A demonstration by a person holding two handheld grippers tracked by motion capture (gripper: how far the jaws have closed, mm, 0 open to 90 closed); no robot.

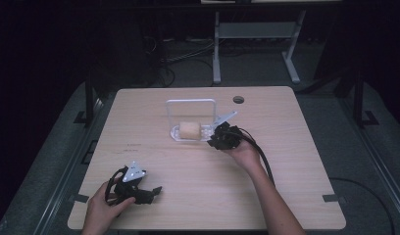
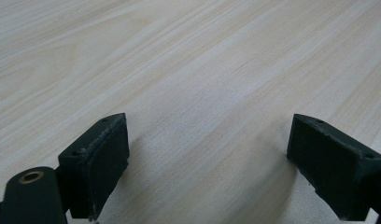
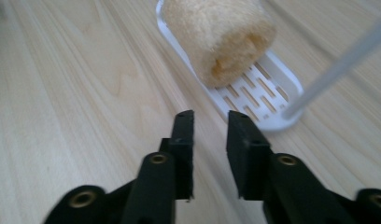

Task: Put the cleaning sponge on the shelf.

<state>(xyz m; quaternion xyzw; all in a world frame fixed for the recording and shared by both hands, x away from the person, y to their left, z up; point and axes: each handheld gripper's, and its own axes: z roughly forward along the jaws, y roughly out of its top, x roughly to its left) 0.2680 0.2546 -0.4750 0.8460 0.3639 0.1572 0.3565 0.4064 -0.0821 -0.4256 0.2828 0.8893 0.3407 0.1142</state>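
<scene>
One pale yellow, cylinder-shaped loofah sponge (image 3: 220, 39) lies on its side on the slotted base of a white plastic rack (image 3: 254, 95) with a tall wire loop handle, near the middle of the light wooden table (image 1: 286, 196), so the placing looks done. Just beside the rack's end, the right gripper (image 3: 210, 126) has its jaws a little apart with nothing between them, apparently after letting go. Well apart, near the table's front edge, the left gripper (image 2: 209, 154) rests with jaws wide and empty.

One loofah roll (image 1: 190, 129), one white slotted rack (image 1: 174, 132), one table (image 1: 286, 161), two grippers: left (image 1: 156, 190), right (image 1: 215, 138).
</scene>
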